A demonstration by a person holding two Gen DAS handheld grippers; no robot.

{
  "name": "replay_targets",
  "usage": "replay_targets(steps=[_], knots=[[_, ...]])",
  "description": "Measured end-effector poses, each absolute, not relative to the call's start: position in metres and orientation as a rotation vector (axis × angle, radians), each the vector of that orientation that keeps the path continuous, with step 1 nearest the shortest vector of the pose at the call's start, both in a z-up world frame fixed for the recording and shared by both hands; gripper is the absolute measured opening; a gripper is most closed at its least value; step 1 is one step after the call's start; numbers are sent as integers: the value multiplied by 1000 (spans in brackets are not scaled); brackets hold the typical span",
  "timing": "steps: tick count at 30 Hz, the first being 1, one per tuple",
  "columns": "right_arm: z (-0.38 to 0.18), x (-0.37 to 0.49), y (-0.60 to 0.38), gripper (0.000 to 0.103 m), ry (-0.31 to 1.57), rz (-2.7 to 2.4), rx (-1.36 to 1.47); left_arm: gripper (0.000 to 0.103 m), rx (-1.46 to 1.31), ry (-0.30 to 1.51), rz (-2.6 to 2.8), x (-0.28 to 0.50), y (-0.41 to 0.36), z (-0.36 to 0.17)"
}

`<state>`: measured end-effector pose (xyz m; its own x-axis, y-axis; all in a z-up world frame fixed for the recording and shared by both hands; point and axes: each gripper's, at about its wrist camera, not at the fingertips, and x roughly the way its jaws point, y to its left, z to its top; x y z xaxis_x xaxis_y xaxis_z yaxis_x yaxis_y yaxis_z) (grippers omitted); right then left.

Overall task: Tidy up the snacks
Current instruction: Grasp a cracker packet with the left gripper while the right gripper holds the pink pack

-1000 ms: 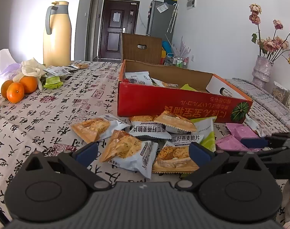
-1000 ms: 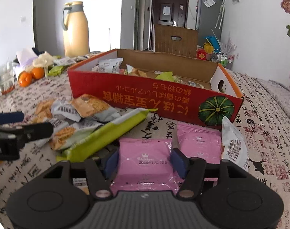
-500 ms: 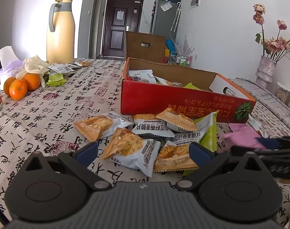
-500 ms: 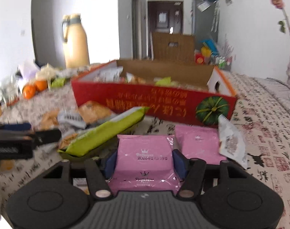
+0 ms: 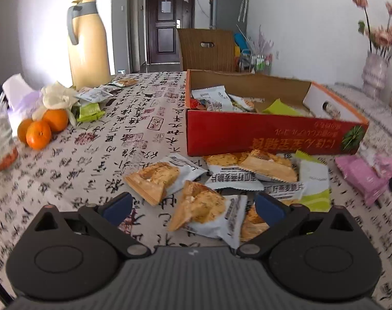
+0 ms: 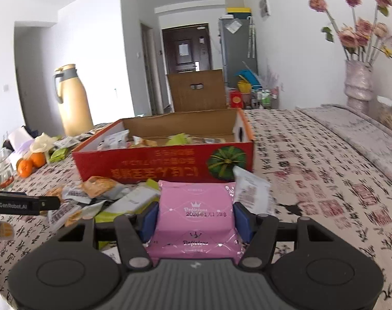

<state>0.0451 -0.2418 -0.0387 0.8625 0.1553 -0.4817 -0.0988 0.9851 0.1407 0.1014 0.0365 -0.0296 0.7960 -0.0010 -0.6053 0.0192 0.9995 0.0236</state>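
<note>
A red cardboard box (image 5: 260, 139) (image 6: 154, 162) with several snack packets inside stands on the patterned tablecloth. My right gripper (image 6: 196, 218) is shut on a pink snack packet (image 6: 196, 214), lifted off the table in front of the box. My left gripper (image 5: 193, 206) is open low over a heap of orange-and-white cracker packets (image 5: 203, 206); nothing is between its pads. A green-and-white packet (image 5: 313, 183) and another pink packet (image 5: 361, 178) lie to the right of the heap. The left gripper's side (image 6: 23, 204) shows at the left edge of the right wrist view.
A yellow thermos jug (image 5: 88, 44) stands far left, with oranges (image 5: 41, 129), a glass (image 5: 2, 139) and loose packets near it. A vase of dried roses (image 6: 358, 82) stands far right. A brown chair back (image 6: 197, 90) is behind the box.
My right gripper has lifted the pink packet off the table and swung right, toward the box's pumpkin end. The left gripper turned slightly and stayed open over the crackers.
</note>
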Motion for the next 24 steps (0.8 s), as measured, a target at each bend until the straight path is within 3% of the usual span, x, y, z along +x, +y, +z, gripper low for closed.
replay_targets(steps=[5, 7, 12, 14, 24], knots=[[-41, 42, -248, 61, 512, 125, 125, 100, 47, 698, -10, 115, 33, -39], [-41, 41, -249, 61, 512, 126, 127, 91, 34, 711, -15, 118, 32, -42], [-43, 41, -250, 61, 517, 129, 132, 54, 9, 733, -43, 119, 32, -48], [-44, 41, -250, 61, 518, 130, 137, 48, 3, 729, -49, 117, 32, -48], [-46, 42, -247, 61, 523, 140, 136, 46, -30, 682, -21, 105, 40, -40]])
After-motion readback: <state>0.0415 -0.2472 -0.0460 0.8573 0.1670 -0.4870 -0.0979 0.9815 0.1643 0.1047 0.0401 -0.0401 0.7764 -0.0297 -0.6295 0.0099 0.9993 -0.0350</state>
